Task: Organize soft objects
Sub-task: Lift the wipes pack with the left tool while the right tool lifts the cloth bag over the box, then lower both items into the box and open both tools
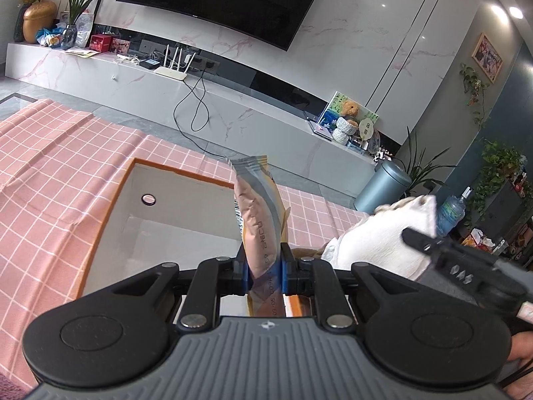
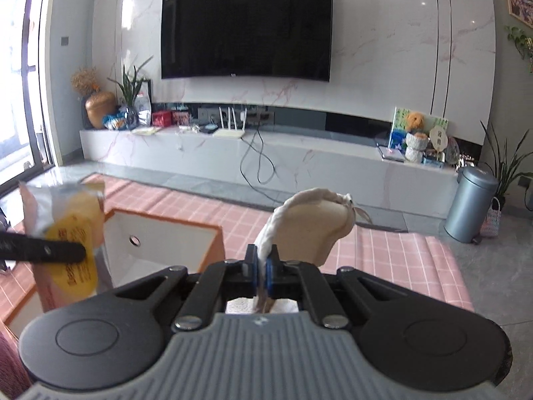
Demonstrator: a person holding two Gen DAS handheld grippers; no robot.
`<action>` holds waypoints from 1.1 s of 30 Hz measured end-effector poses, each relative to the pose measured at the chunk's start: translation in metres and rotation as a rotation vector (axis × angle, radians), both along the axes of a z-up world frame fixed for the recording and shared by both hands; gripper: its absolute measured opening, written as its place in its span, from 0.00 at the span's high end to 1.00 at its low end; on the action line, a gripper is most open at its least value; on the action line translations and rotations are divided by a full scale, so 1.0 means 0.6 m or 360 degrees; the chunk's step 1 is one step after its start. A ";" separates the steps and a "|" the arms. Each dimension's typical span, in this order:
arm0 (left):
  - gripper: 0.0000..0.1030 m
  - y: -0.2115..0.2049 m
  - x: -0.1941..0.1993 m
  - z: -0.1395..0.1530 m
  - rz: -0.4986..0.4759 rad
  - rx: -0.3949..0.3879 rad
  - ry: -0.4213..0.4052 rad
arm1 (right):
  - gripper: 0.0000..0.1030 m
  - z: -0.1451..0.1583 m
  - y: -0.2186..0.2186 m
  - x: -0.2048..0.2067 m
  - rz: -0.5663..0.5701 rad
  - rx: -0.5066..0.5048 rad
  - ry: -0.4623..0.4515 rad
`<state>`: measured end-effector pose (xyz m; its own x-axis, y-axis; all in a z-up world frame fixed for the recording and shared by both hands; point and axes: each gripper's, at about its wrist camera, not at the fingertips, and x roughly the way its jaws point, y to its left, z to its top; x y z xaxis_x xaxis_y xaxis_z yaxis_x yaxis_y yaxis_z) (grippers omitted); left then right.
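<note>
The snack pouch (image 1: 258,223), pink and grey with a yellow side, stands upright in the clamped left gripper (image 1: 265,271), over the near edge of the open orange-rimmed storage box (image 1: 110,220). The white cloth bundle (image 2: 313,223) is pinched at its rolled edge by the right gripper (image 2: 263,271), whose jaws are almost fully together on the thin fabric; it hangs just right of the box, above the pink checked tablecloth (image 2: 383,250). Both of the 2 soft items look lifted and in carry toward the box. The next move likely calls for bringing each over the opening, lowering, then releasing. Both grippers point forward and tilt downward
</note>
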<state>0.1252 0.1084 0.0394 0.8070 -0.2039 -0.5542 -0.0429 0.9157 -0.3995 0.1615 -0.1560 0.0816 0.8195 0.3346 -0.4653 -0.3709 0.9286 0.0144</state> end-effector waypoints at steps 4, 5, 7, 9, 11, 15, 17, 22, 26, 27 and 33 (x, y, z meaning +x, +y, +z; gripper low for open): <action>0.82 0.021 0.004 -0.002 0.0008 0.0053 0.0021 | 0.98 0.030 0.037 -0.017 0.0102 0.0040 -0.0046; 0.82 0.027 0.007 -0.003 0.0007 0.0061 0.0031 | 0.98 0.034 0.051 -0.018 0.0134 0.0041 -0.0045; 0.82 0.041 0.018 -0.010 0.0001 0.0078 0.0064 | 0.98 0.037 0.079 -0.014 0.0186 0.0035 -0.0036; 0.82 0.051 0.031 -0.017 -0.0008 0.0120 0.0101 | 0.98 0.034 0.110 -0.005 0.0234 0.0017 -0.0016; 0.82 0.060 0.047 -0.026 -0.0032 0.0159 0.0144 | 0.98 0.024 0.142 0.011 0.0277 0.0008 0.0035; 0.82 0.081 0.085 -0.051 -0.0083 0.0202 0.0246 | 0.98 -0.009 0.204 0.039 0.0347 -0.0039 0.0147; 0.82 0.089 0.104 -0.063 -0.0093 0.0213 0.0289 | 0.98 -0.030 0.231 0.057 0.0368 -0.0091 0.0183; 0.83 0.103 0.147 -0.087 -0.0144 0.0243 0.0364 | 0.98 -0.079 0.277 0.105 0.0430 -0.0115 0.0315; 0.83 0.109 0.177 -0.110 -0.0196 0.0241 0.0442 | 0.98 -0.119 0.298 0.140 0.0454 -0.0200 0.0382; 0.83 0.104 0.184 -0.115 -0.0209 0.0285 0.0457 | 0.98 -0.127 0.300 0.148 0.0459 -0.0207 0.0402; 0.83 0.096 0.216 -0.136 -0.0256 0.0326 0.0531 | 0.98 -0.169 0.303 0.192 0.0431 -0.0211 0.0593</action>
<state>0.2545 0.1658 -0.0424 0.5436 -0.1713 -0.8217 0.0108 0.9803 -0.1973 0.2766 0.0256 -0.0200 0.4802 0.4310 -0.7640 -0.5917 0.8021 0.0805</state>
